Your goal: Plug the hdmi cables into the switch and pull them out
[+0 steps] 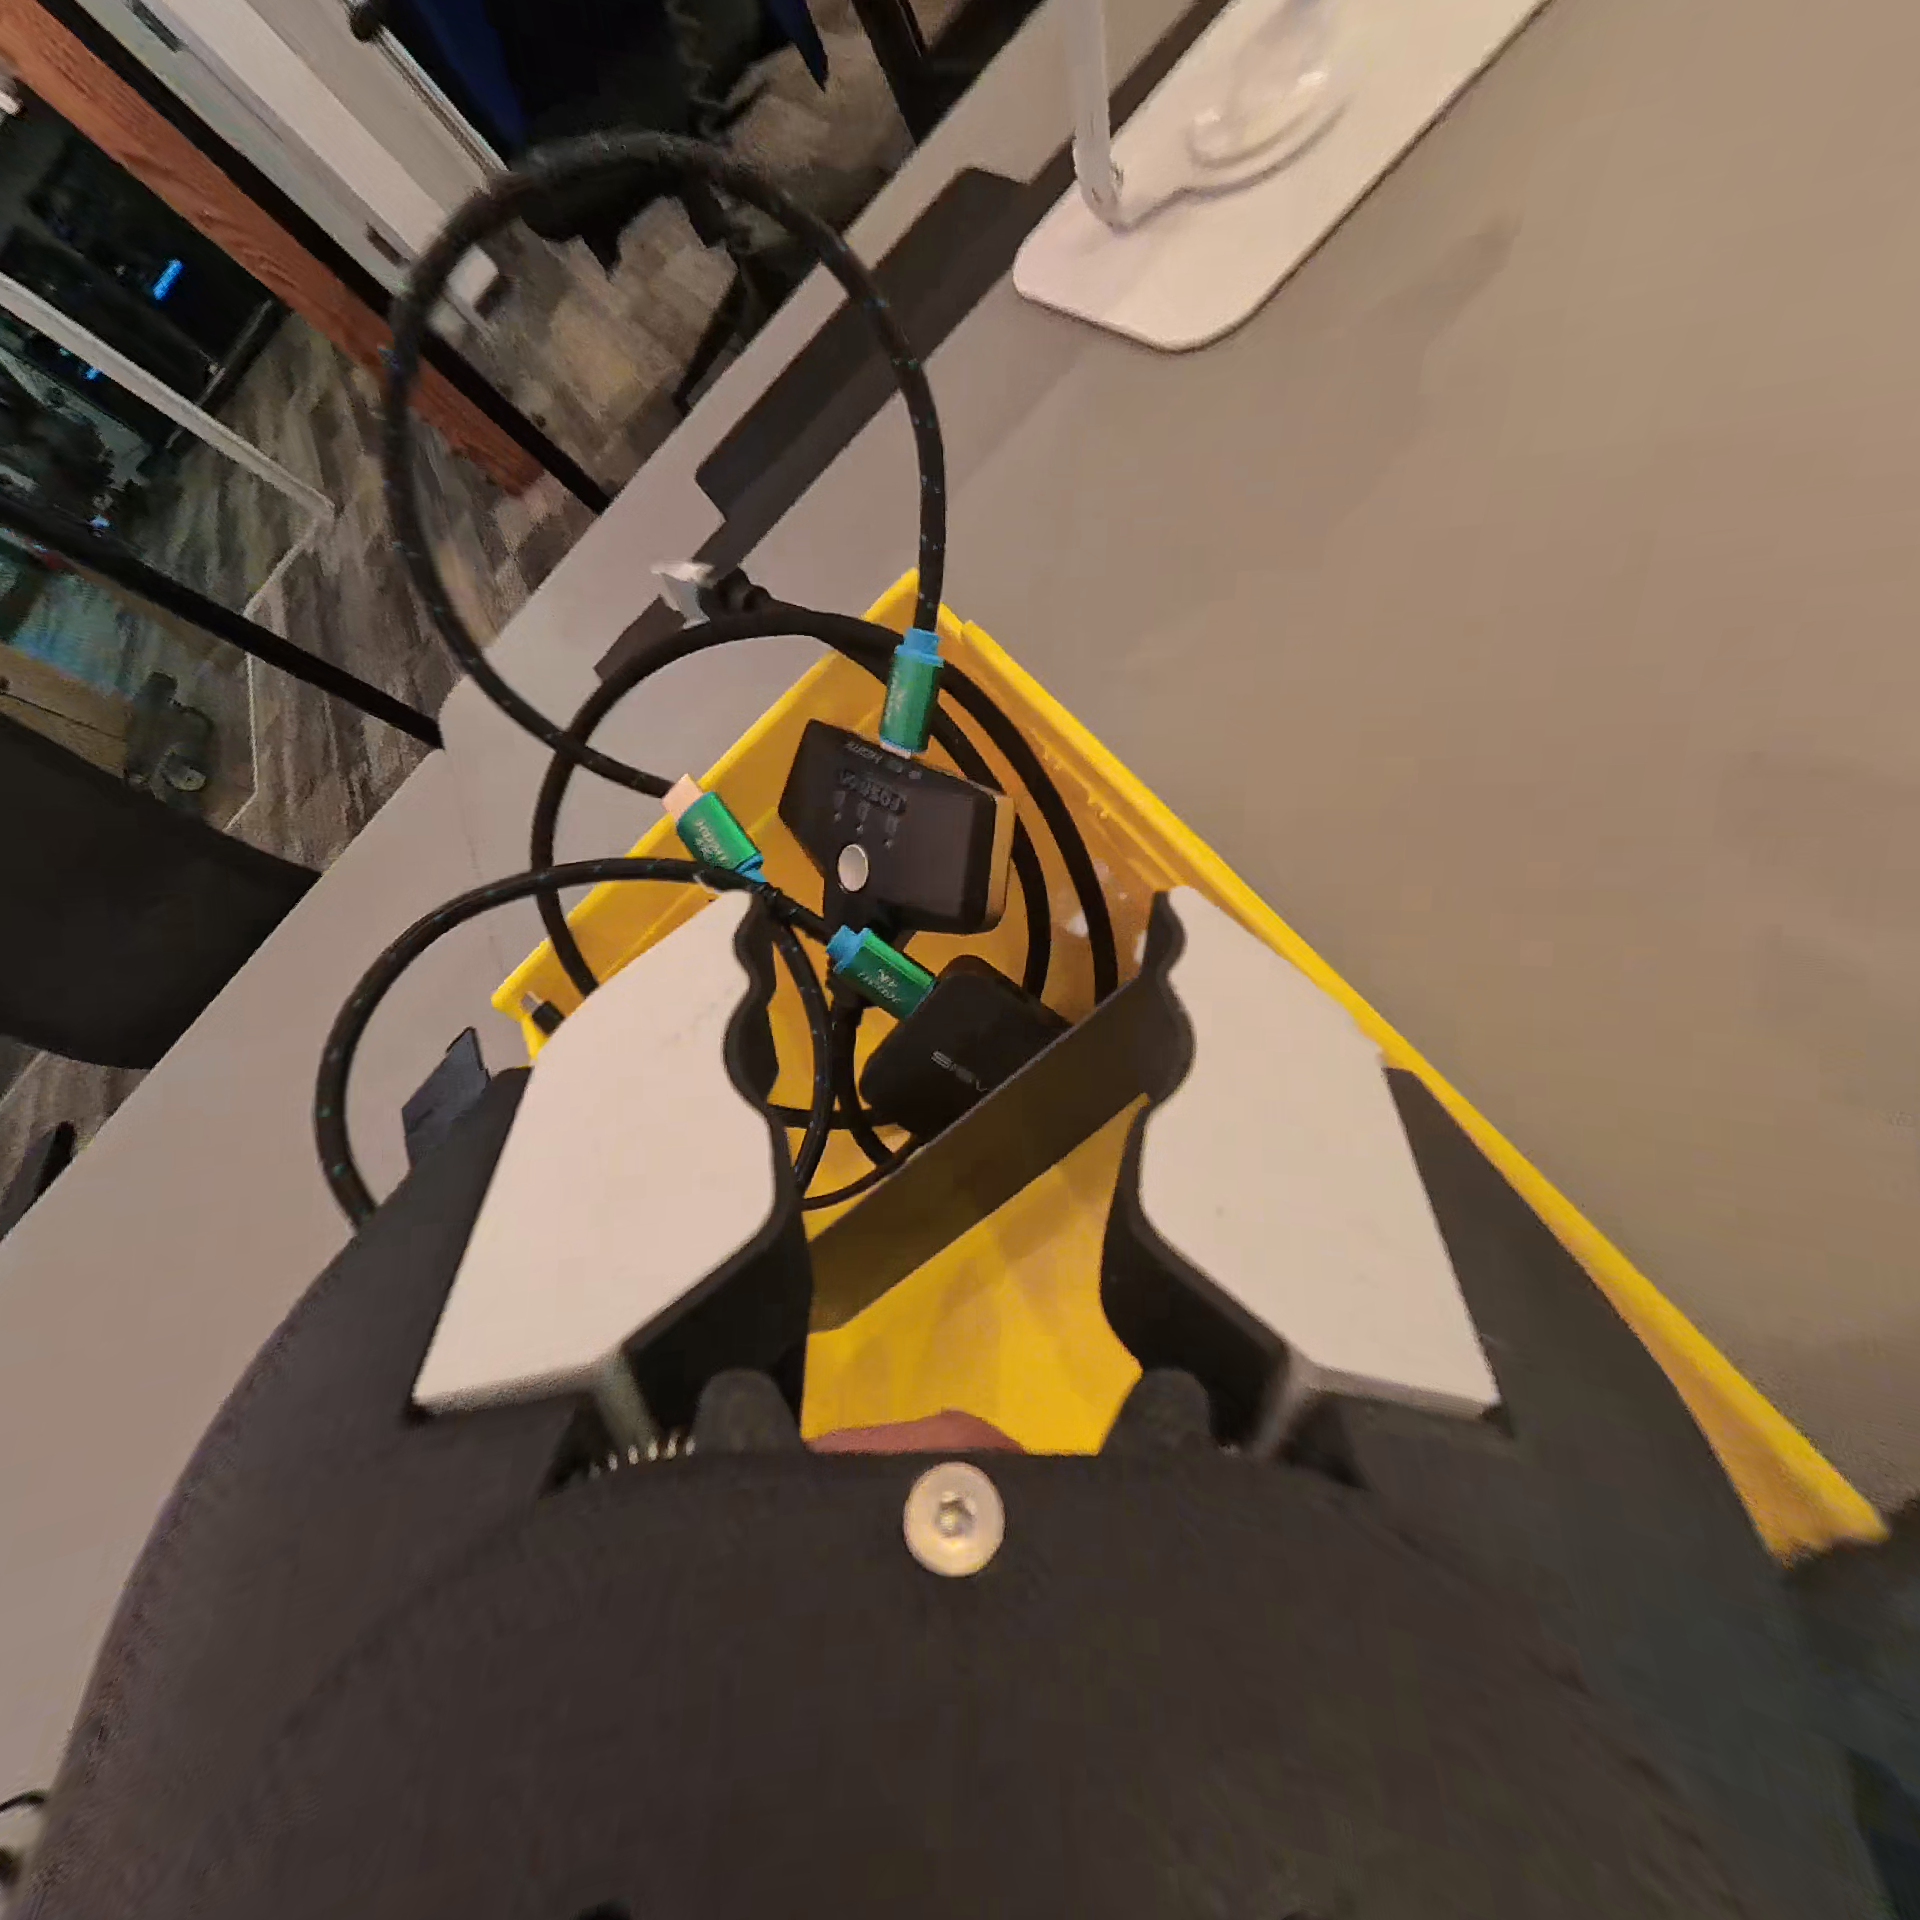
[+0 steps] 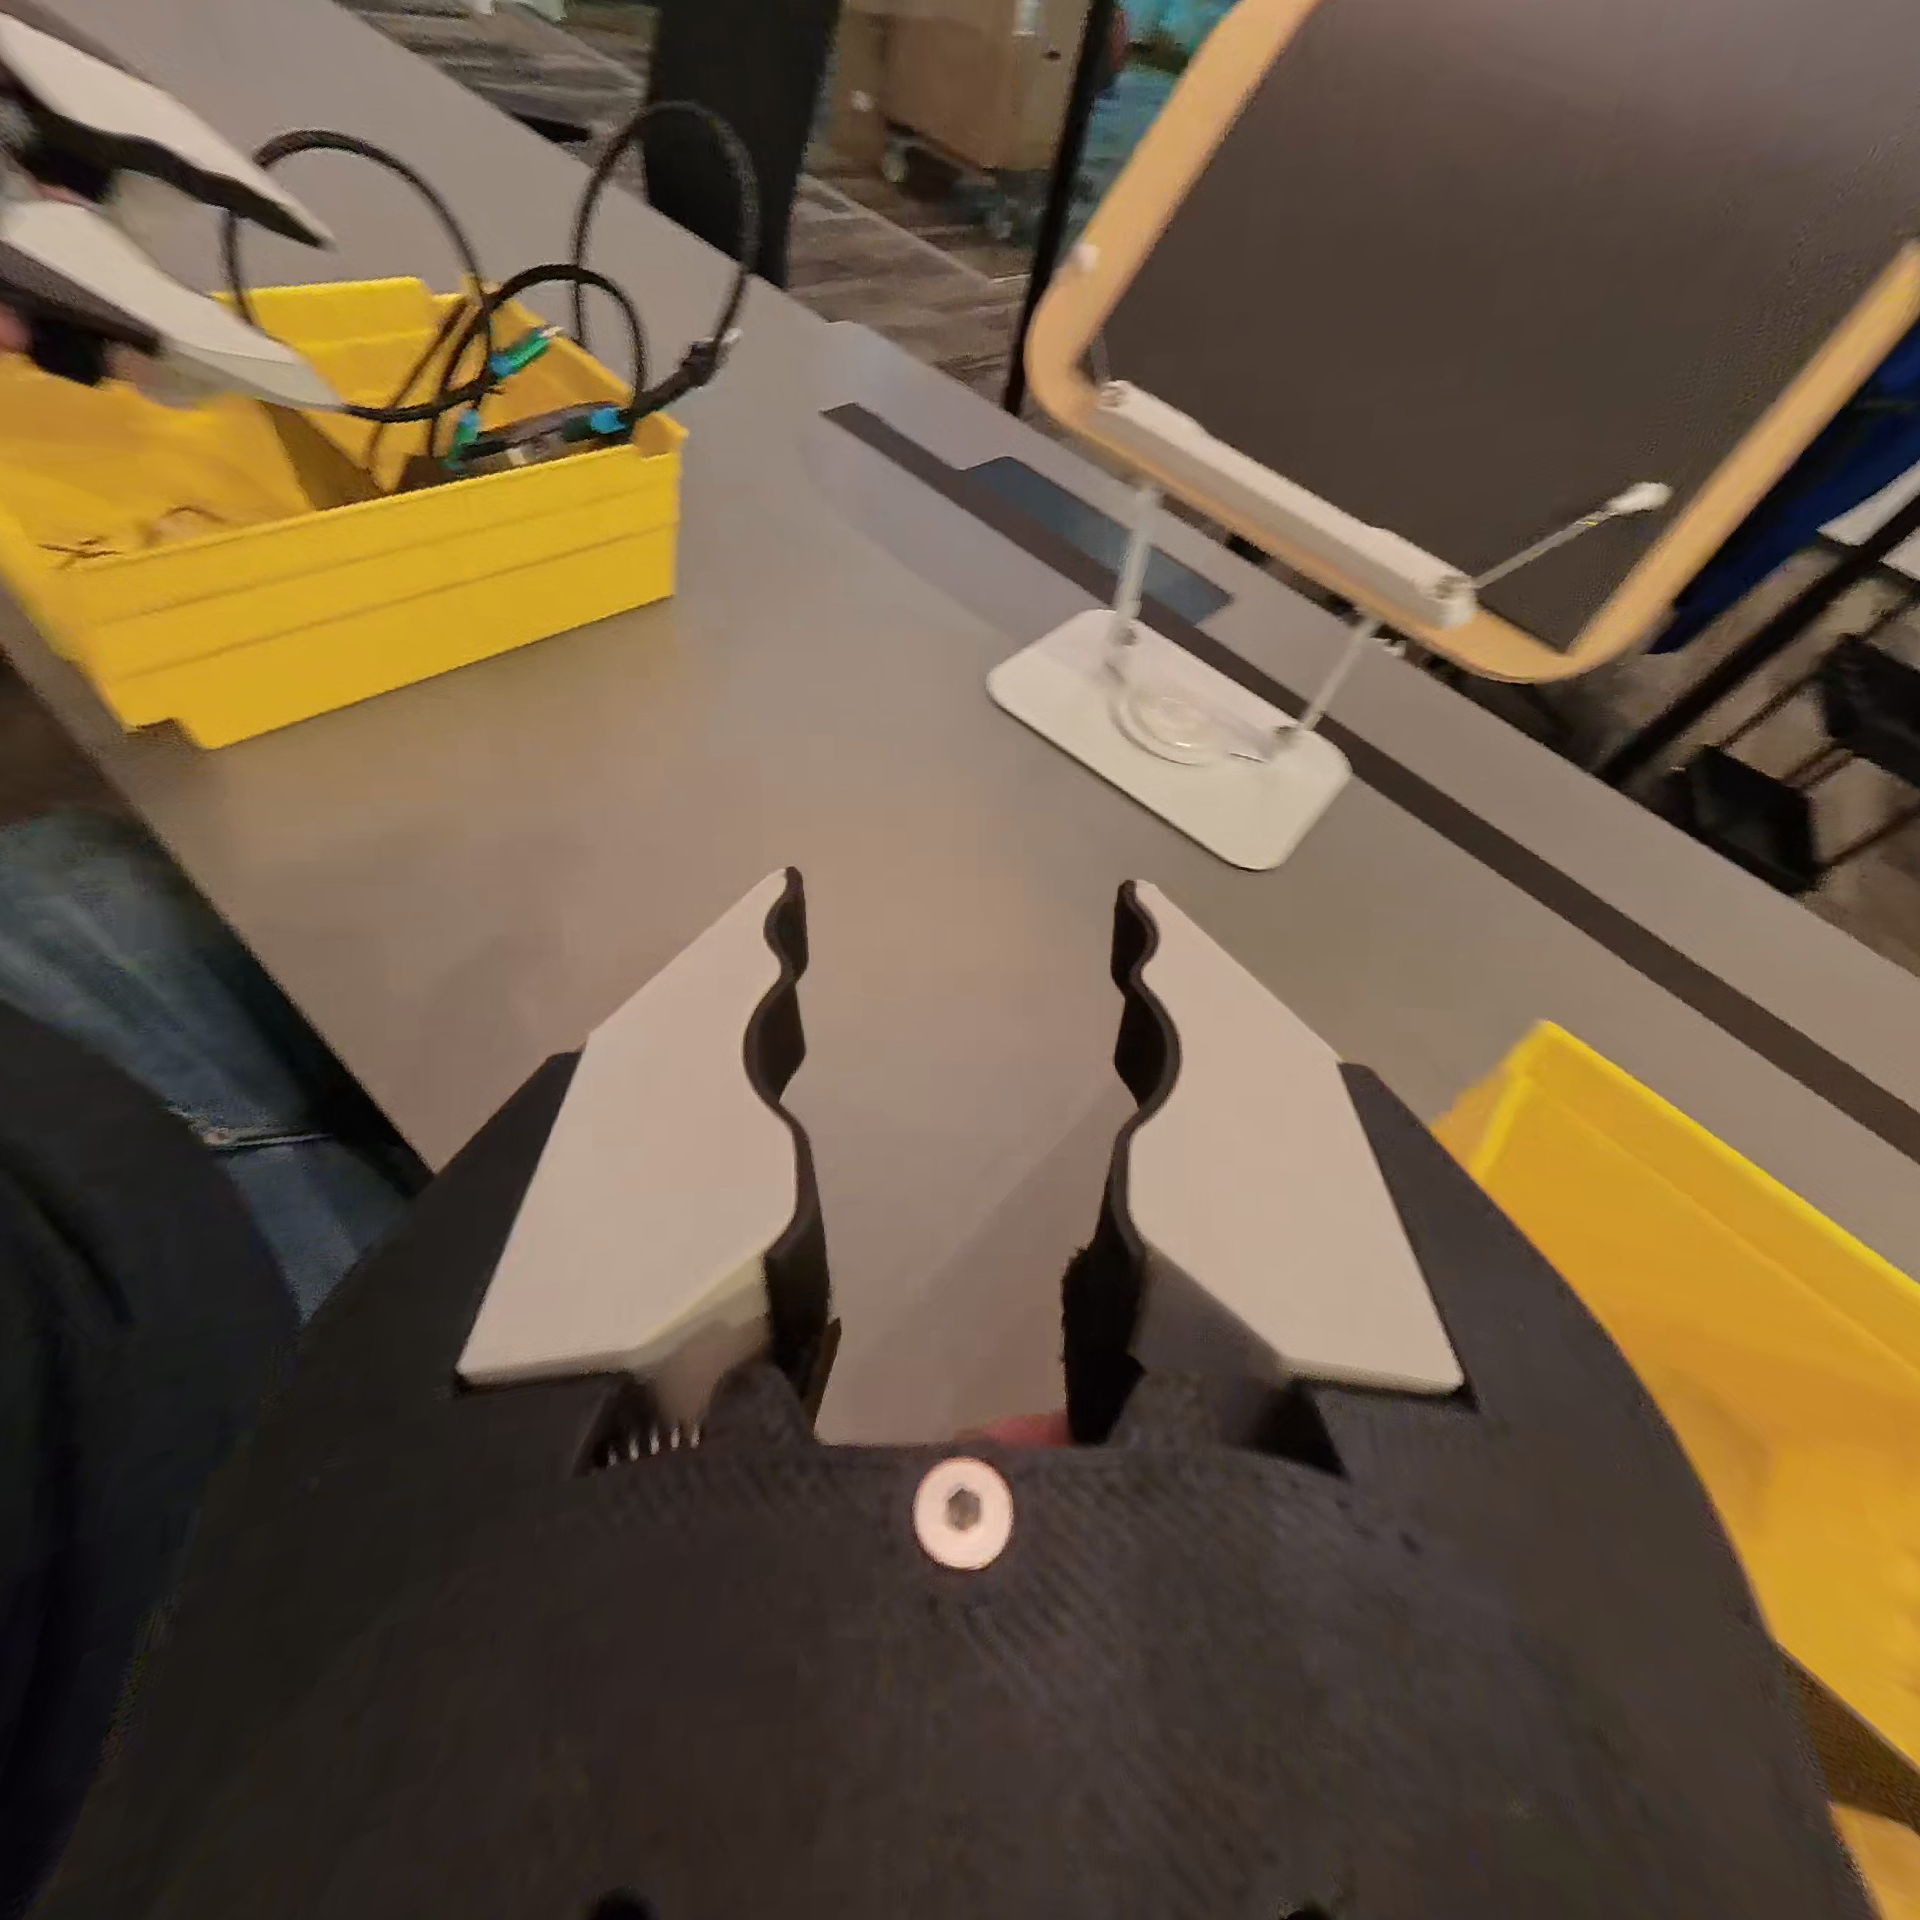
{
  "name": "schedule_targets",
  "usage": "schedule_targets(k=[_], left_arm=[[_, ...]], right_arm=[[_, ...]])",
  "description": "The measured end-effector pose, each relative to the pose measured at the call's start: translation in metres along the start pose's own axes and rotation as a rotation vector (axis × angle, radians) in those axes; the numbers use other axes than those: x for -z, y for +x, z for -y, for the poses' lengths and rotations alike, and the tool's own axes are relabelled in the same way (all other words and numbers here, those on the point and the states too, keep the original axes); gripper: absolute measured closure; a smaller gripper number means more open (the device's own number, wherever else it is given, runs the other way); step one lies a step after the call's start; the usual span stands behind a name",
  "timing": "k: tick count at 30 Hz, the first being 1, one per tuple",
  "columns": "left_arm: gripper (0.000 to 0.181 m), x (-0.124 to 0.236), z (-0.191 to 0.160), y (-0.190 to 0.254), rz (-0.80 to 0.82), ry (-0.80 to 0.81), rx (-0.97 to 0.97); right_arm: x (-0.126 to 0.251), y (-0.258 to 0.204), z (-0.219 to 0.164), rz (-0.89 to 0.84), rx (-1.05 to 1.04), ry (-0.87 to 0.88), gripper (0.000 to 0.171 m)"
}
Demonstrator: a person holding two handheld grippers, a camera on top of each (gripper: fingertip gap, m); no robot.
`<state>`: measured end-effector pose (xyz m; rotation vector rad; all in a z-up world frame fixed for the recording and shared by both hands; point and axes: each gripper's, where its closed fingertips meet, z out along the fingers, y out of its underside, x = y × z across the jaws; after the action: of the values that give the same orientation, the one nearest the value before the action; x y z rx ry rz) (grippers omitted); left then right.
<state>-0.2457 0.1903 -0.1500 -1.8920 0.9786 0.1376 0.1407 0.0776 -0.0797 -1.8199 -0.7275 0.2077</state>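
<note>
A yellow bin (image 1: 1226, 862) is seen on the grey surface (image 1: 1455, 623), divided by a dark partition (image 1: 997, 1143). In the far compartment lies the black switch (image 1: 904, 831) with a round silver button on top; one green-shelled HDMI plug (image 1: 909, 691) is seated in its far end, the braided black cable (image 1: 665, 208) arching high above the bin. A second green plug (image 1: 719, 828) lies loose just left of the switch, gold tip exposed, and a third green plug (image 1: 881, 971) rests near the switch's near end, against a rounded black box (image 1: 956, 1049) — whether it is plugged in cannot be told. Cable loops spill over the bin's left wall. The left claw (image 1: 956, 966) is held spread above the partition, pinching nothing. In the right wrist view the same bin (image 2: 416, 613) sits far left, the left claw (image 2: 322, 312) over it; its near compartment holds something small and dark, too blurred to identify. The right claw (image 2: 961, 894) hangs spread over bare surface, well apart from the bin and empty. A second yellow bin (image 2: 1662, 1247) is cut off at the right edge, contents hidden. A wood-framed dark panel (image 2: 1507, 312) stands on a white base plate (image 2: 1164, 727) — a black strip runs along the surface behind it. Beyond the surface, patterned carpet and dim furniture are visible.
</note>
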Motion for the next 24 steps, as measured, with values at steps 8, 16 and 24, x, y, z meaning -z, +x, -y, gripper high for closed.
schedule_targets(k=[8,16,24], left_arm=[[0.114,-0.061,-0.027,-0.006,0.012,-0.205,-0.167],[0.13,-0.085,-0.031,-0.012,0.016,-0.223,-0.154],[0.143,-0.094,-0.026,0.0,-0.106,-0.206,-0.002]], right_arm=[[-0.057,-0.079,-0.019,0.186,0.067,-0.094,0.113],[-0.073,-0.101,-0.036,0.245,0.074,-0.135,0.113],[-0.078,-0.109,-0.043,0.265,0.08,-0.156,0.113]])
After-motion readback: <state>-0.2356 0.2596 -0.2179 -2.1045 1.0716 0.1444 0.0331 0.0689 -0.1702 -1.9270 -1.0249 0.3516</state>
